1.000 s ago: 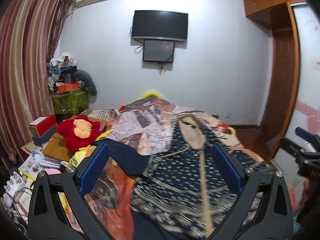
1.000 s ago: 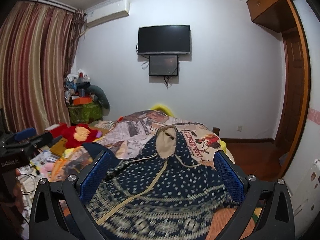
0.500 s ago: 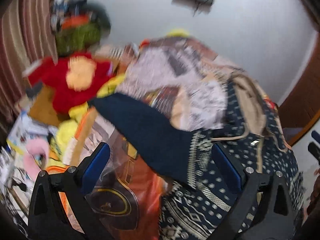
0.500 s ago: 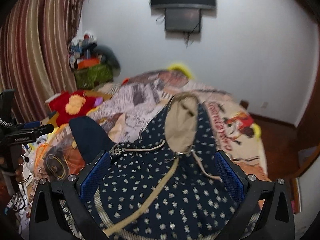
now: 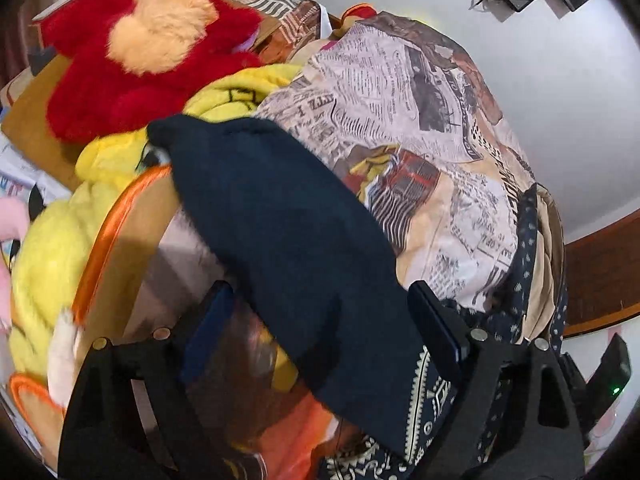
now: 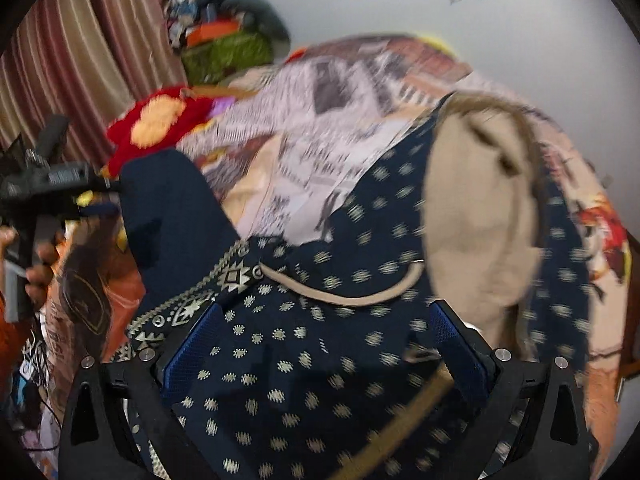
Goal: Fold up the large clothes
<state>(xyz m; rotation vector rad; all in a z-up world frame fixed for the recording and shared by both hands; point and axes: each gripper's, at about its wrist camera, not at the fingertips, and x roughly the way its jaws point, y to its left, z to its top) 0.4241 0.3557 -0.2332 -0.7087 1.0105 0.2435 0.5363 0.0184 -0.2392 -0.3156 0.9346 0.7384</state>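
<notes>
Since the preceding frames both cameras have tipped downward and closed on the bed: the wall television, central one second ago, now sits at the top edge of each view. The left gripper [image 5: 320, 336] has advanced over the plain navy sleeve [image 5: 280, 240], which now lies between its two spread blue pads [image 5: 436, 336] without being pinched; the jaws stand released. The right gripper [image 6: 320, 344] is likewise spread wide, its two fingers straddling the dotted front panel of the navy hooded garment [image 6: 312, 360]; nothing is clamped.

The garment lies spread on the bed, one beige-lined hood [image 6: 476, 216] pointing toward the far wall, one beige drawcord [image 6: 344, 296] curving across the chest, and one patterned band [image 6: 188, 304] marking the shoulder seam. Its sleeve extends leftward, the cuff edge resting on a yellow plush [image 5: 52, 256], beside the orange-rimmed bag [image 5: 116, 248].

Beneath the hood and beyond the sleeve lies one newspaper-print bedcover [image 5: 400, 92]. One red plush toy [image 5: 132, 48] lies past the yellow one, near the striped curtain [image 6: 80, 40]. The left side of the bed is crowded with these items; the side toward the wooden skirting [image 5: 600, 276] is more open. The right view is motion-blurred, so fine fabric edges are indistinct. The left gripper's body and the person's hand [image 6: 38, 272] appear at that view's left margin.
</notes>
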